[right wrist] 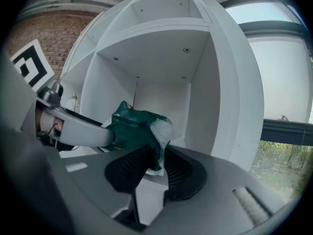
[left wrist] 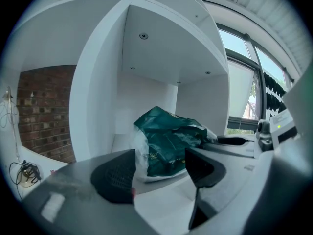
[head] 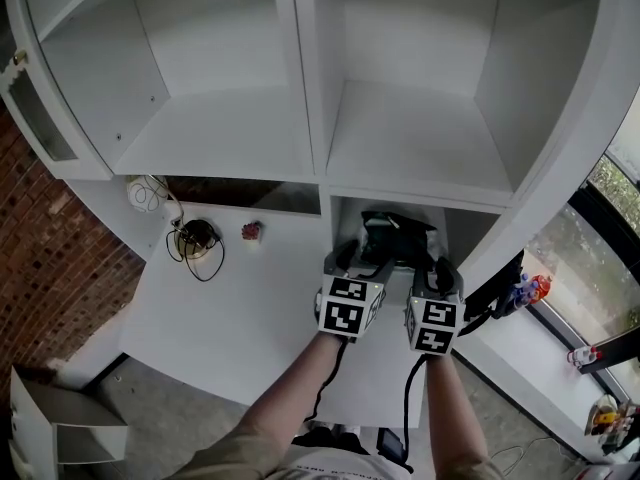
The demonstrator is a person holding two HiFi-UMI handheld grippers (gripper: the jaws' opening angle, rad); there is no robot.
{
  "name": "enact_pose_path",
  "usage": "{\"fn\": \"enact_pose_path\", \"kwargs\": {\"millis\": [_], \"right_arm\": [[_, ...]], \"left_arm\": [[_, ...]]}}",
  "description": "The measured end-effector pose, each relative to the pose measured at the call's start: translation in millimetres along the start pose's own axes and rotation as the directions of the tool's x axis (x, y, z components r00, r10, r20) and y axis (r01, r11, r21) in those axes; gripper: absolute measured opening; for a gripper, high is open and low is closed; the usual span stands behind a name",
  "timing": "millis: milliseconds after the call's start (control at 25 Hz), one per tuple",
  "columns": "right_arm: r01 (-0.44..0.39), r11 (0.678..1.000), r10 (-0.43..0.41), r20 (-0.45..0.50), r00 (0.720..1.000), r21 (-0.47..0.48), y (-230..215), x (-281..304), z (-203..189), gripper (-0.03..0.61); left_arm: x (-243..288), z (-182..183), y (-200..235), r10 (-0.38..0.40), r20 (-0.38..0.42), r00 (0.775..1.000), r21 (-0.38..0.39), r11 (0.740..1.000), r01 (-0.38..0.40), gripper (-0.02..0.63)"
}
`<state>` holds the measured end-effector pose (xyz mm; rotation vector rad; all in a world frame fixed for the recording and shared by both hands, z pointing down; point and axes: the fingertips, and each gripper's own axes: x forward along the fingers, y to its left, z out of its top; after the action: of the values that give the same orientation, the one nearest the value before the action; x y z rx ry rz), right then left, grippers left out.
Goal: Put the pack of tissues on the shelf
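Note:
The pack of tissues (head: pixel 393 230), dark green with a clear plastic end, lies in the low right compartment of the white shelf (head: pixel 322 148). Both grippers reach into that compartment's mouth. My left gripper (head: pixel 352 256) is open; in the left gripper view the pack (left wrist: pixel 168 142) lies just beyond its spread jaws (left wrist: pixel 159 169), apart from the pads. My right gripper (head: pixel 436 268) is shut on the pack's clear plastic end, which hangs pinched between its narrow jaws (right wrist: pixel 157 163). In the right gripper view the pack (right wrist: pixel 133 129) fills the compartment floor, with the left gripper's finger (right wrist: pixel 78 131) beside it.
On the white tabletop (head: pixel 250 308) to the left lie a coil of black cable (head: pixel 198 238), a white cord (head: pixel 145 194) and a small red thing (head: pixel 251 230). Two large shelf compartments stand above. A brick wall (head: pixel 50 238) is at the left, a window (head: pixel 600 238) at the right.

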<state>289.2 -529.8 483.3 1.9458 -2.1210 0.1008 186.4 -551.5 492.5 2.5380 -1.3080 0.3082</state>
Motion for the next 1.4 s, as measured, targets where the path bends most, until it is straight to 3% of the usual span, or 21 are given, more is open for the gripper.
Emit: {"fn": "enact_pose_path", "kwargs": {"millis": [400, 520, 1040, 1240, 1400], "right_arm": [[0.086, 0.973, -0.085, 0.015, 0.996, -0.214, 2.7, 9.9, -1.0, 0.100], [0.091, 0.967, -0.086, 0.031, 0.996, -0.239, 3.7, 11.9, -1.4, 0.103], [0.094, 0.972, -0.071, 0.111, 0.991, -0.216, 0.1, 9.3, 1.3, 0.111], [0.089, 0.978, -0.064, 0.135, 0.989, -0.188, -4.6, 6.7, 3.6, 0.181], [0.094, 0.980, -0.067, 0.154, 0.986, -0.174, -3.8, 4.3, 5.6, 0.191]], "left_arm": [[4.3, -3.9, 1.5, 0.027, -0.002, 1.000, 0.032, 0.999, -0.027, 0.333], [4.8, -5.1, 2.8, 0.035, 0.001, 0.999, 0.041, 0.999, -0.035, 0.333], [7.4, -8.0, 4.3, 0.044, 0.032, 0.999, 0.039, 0.998, -0.046, 0.333], [6.3, -5.1, 3.1, 0.038, 0.051, 0.998, 0.016, 0.999, -0.039, 0.333], [5.9, -4.5, 3.9, 0.037, 0.057, 0.998, 0.012, 0.999, -0.037, 0.333]]}}
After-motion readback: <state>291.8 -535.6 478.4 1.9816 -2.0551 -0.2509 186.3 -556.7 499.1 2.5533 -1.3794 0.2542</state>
